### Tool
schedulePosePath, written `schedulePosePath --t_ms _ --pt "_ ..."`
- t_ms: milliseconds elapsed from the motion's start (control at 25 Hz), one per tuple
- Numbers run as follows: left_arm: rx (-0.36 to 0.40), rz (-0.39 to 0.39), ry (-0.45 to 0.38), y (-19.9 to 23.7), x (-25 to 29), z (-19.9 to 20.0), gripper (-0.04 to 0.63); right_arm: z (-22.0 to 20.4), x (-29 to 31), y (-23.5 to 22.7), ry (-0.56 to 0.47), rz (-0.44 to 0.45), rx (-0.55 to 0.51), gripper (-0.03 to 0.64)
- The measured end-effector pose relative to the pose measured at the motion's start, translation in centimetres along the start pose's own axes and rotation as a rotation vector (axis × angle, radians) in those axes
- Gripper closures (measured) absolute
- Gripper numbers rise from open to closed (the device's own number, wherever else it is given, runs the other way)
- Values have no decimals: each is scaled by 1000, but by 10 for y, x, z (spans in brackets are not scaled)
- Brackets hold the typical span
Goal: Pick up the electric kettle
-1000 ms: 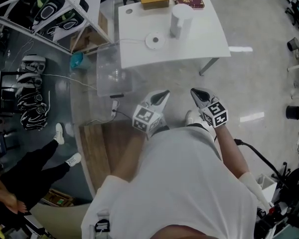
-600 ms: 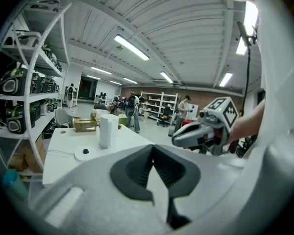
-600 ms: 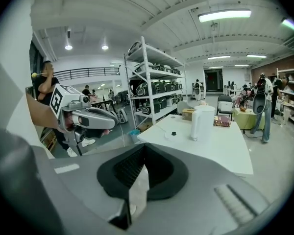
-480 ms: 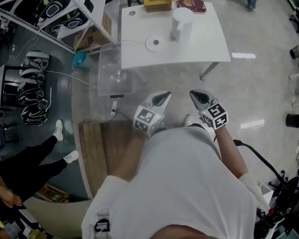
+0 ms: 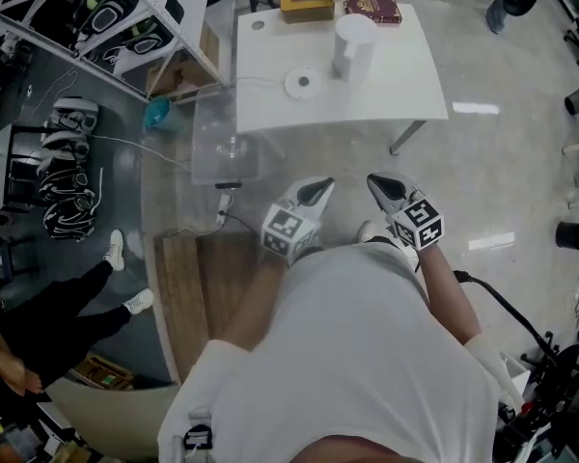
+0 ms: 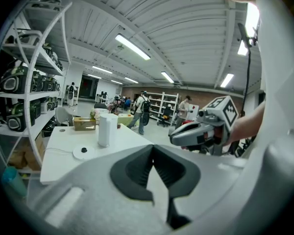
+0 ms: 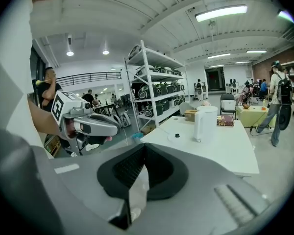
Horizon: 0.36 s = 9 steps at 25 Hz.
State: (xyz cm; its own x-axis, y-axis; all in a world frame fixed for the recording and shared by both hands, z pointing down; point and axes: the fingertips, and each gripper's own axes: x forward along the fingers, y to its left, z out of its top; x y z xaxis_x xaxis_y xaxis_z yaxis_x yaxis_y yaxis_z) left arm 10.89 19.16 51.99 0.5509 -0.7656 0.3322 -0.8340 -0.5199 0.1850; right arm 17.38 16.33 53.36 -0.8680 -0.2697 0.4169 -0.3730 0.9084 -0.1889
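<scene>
Head view is showing the white electric kettle (image 5: 352, 39) standing upright on the white table (image 5: 396, 90), off its round base (image 5: 302, 82) and just beside it. A tissue box (image 5: 304, 5) and a book (image 5: 372, 9) are lying behind it. The person is standing well back from the table, holding both tools close in front of the body, each tilting a little downward. The left gripper (image 5: 318, 187) is angling inward to the right and the right gripper (image 5: 380, 182) inward to the left. That is putting the kettle straight ahead, between their two lines, and neither hand is looking clearly nearer. The kettle's long axis is running vertically.

Both pairs of jaws are sitting clenched together with nothing between them. With the kettle on the table and the tools well apart from it, the scene is fitting a moment ahead of a lift as well as one after a set-down. I am judging that any grasp from here would be calling for parted jaws and a long reach forward.
</scene>
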Motion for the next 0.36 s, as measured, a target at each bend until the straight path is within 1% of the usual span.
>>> schedulePosePath --t_ms 360 --pt "10 0 7 2 -1 -4 595 0 -1 -3 -3 1 4 614"
